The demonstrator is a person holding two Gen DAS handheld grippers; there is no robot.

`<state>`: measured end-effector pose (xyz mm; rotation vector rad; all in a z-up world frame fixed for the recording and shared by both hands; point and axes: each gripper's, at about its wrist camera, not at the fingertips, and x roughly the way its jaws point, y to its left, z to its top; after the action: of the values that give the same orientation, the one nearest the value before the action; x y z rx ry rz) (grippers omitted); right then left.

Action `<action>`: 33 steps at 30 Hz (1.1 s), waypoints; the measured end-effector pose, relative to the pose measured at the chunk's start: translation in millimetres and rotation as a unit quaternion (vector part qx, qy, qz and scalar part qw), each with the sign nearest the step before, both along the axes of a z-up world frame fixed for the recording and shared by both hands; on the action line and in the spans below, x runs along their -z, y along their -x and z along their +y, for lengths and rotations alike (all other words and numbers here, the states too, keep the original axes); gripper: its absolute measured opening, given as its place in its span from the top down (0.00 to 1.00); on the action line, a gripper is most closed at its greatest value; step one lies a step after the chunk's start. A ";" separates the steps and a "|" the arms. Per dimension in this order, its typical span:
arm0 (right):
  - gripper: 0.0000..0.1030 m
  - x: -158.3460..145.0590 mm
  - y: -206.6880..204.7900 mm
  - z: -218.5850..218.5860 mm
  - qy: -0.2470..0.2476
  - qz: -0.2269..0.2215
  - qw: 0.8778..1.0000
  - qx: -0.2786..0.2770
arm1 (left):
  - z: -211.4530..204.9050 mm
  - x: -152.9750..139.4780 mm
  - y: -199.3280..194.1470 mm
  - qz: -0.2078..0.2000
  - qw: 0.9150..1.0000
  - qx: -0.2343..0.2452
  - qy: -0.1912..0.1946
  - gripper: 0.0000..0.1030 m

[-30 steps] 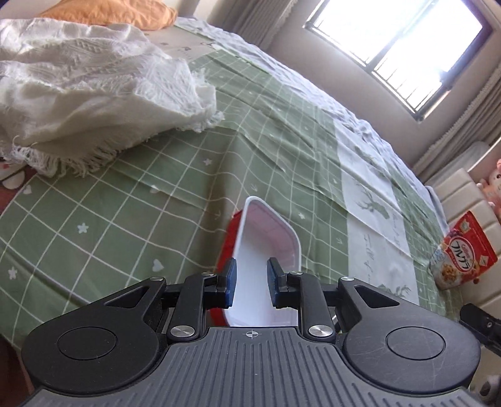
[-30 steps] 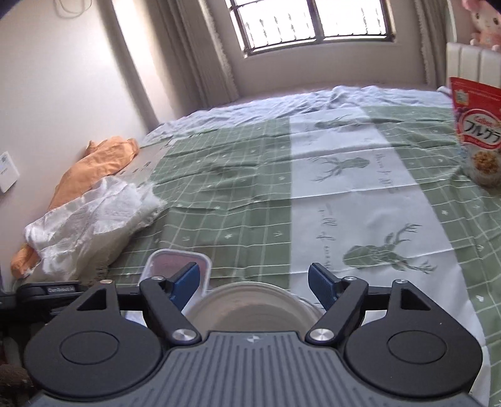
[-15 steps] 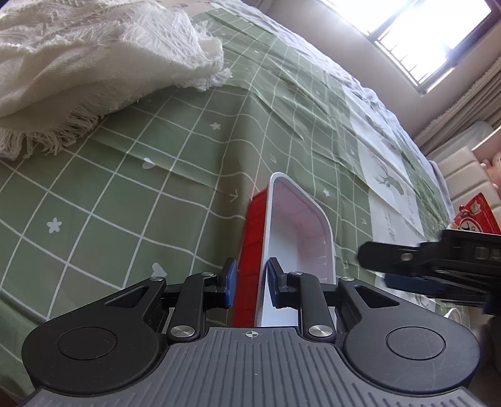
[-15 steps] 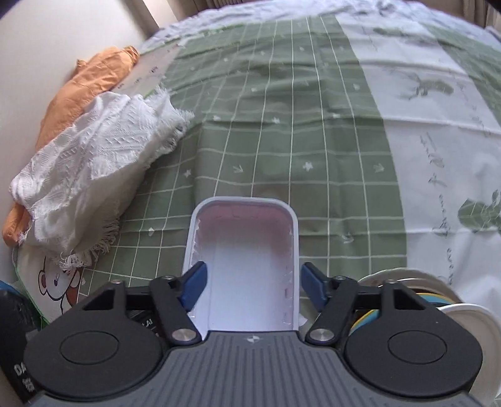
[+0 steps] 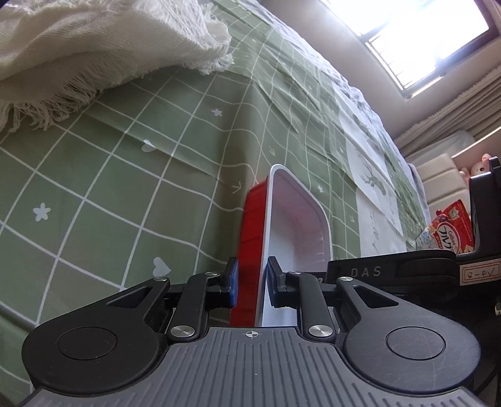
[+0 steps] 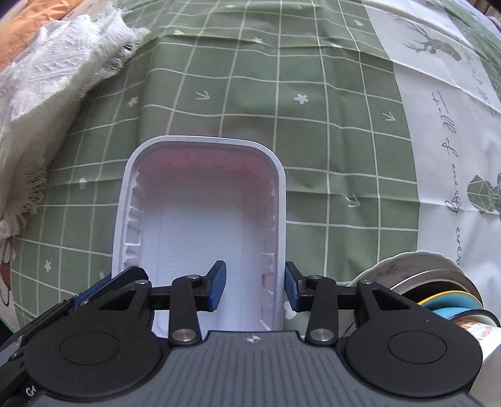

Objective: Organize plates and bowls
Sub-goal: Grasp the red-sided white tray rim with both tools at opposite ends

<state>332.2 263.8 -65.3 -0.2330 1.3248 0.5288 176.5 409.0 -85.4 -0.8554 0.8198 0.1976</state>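
A light, thin-walled red-and-white plastic tray point(image 5: 294, 225) sits over the green checked tablecloth point(image 5: 131, 175). The left tool point(image 5: 252, 283) pinches its left rim; the right tool point(image 6: 254, 286) straddles the right rim, unclosed. Squeezing hard likely flexes it.

Likely a home bedroom: patterned bedspread point(image 5: 194, 119), curtained window point(image 5: 422, 40).

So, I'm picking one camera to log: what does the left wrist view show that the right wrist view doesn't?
Left only: the tray's red outside, the left gripper shut on its wall, a cereal bag and the window.
Right only: the tray's white floor, the right gripper open astride its right wall, stacked bowls and an orange cloth.
Both: tray, checked cloth, white blanket.
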 end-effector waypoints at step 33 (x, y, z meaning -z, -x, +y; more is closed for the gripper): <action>0.70 37.3 95.6 17.9 -0.200 0.042 0.973 -0.106 | 40.8 7.8 101.8 0.075 0.993 -0.086 -0.035 0.82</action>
<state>236.6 281.6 -102.7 -0.0177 1.2521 0.9824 74.7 449.8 -93.3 -0.8514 0.8743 0.4449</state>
